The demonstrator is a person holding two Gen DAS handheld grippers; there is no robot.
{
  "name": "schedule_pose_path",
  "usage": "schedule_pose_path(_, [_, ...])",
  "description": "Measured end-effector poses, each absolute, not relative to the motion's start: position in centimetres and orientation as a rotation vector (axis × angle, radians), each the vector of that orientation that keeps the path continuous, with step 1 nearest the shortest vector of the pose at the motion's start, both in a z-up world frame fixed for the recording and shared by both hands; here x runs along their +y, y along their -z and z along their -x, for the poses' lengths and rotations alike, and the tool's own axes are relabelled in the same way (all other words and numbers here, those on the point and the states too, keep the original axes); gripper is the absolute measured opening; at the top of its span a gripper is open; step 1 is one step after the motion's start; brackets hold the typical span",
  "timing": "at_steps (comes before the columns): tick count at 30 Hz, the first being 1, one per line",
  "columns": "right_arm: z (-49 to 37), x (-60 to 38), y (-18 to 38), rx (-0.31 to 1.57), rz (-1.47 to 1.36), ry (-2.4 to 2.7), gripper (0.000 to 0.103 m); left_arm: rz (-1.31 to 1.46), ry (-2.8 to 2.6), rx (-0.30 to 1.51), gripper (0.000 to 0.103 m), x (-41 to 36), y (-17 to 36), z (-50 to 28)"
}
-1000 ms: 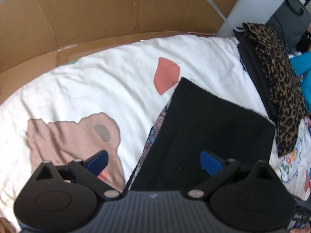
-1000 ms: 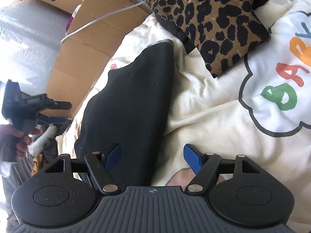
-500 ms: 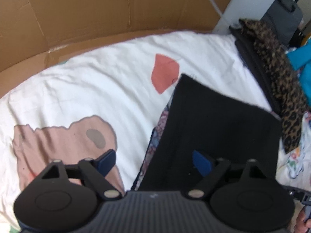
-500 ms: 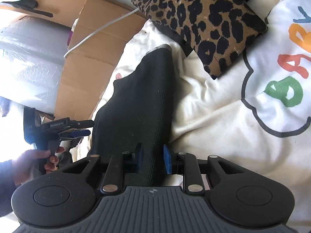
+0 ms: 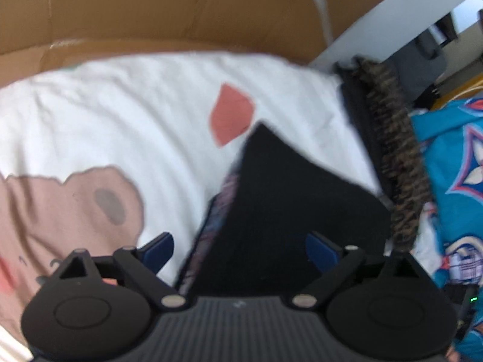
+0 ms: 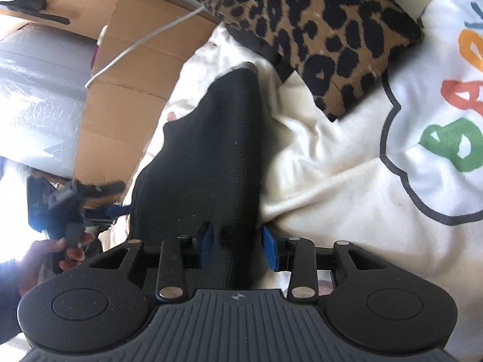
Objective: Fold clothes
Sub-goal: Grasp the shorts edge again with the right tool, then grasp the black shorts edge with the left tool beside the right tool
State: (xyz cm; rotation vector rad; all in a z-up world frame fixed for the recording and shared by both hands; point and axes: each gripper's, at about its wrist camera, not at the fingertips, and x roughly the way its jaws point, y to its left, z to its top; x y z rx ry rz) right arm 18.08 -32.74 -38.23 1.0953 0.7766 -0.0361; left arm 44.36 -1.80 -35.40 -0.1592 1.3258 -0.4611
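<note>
Black knitted garment (image 6: 211, 163), already folded into a long narrow panel, lies on the white printed bedsheet (image 6: 332, 157), running away from the right wrist camera toward the brown cardboard sheet (image 6: 120, 114) at the far side. Just beside its far end, not clearly touching, sits the leopard-print fabric bundle (image 6: 317, 30). Right gripper (image 6: 237, 246): blue pads part-way in, one on each side of the near end of the panel. The pad on the bedsheet side looks to touch the cloth edge; whether the two are actually pinching it I cannot tell. Left gripper (image 5: 240, 250): spread wide, holding nothing, hovering over the near edge of the same garment (image 5: 286, 205); view is motion-blurred. A patterned lining or second layer shows along the garment's left edge there, so the stack is more than one ply. A hand (image 6: 39, 256) grips the left tool's handle at the left margin of the right view. Handling judgement: light, soft, fully limp; textured knit should grip well between pads and not slip, but it will sag and unfold if lifted from one point only. Best hold is on the near corners, one gripper each, catching all layers together, then carrying the end over toward the far end. Risk: pinching the top ply only, or snagging the sheet beneath.
</note>
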Motion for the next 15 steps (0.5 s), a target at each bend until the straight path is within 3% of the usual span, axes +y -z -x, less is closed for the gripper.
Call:
schedule_pose_path(2, [-18.2,-32.7,38.0,0.769,-1.099,0.005,0.033,0.166,0.457,1.352,0.085,-1.5,36.5,-44.3])
schedule_pose_path(3, [-18.3,-32.8,37.9,0.766,-1.100,-0.010,0.024,0.176,0.470,1.347,0.077,-1.5,36.7,-44.1])
schedule_pose_path(5, [-18.3,-32.9,37.7,0.756,-1.105,-0.021,0.022,0.188,0.504,1.330,0.064,-1.5,36.8,-43.8])
schedule_pose_path(10, [-19.0,-33.4,37.9,0.750,-1.120,0.008,0.023,0.183,0.519,1.325,0.063,-1.4,36.9,-43.8])
schedule_pose_path(13, [-20.0,-33.4,38.6,0.783,-1.148,0.000,0.032,0.214,0.520,1.332,0.065,-1.2,37.2,-43.9])
schedule_pose_path(15, [-20.3,-33.0,39.2,0.803,-1.170,-0.017,0.032,0.224,0.523,1.335,0.067,-1.2,37.5,-43.8])
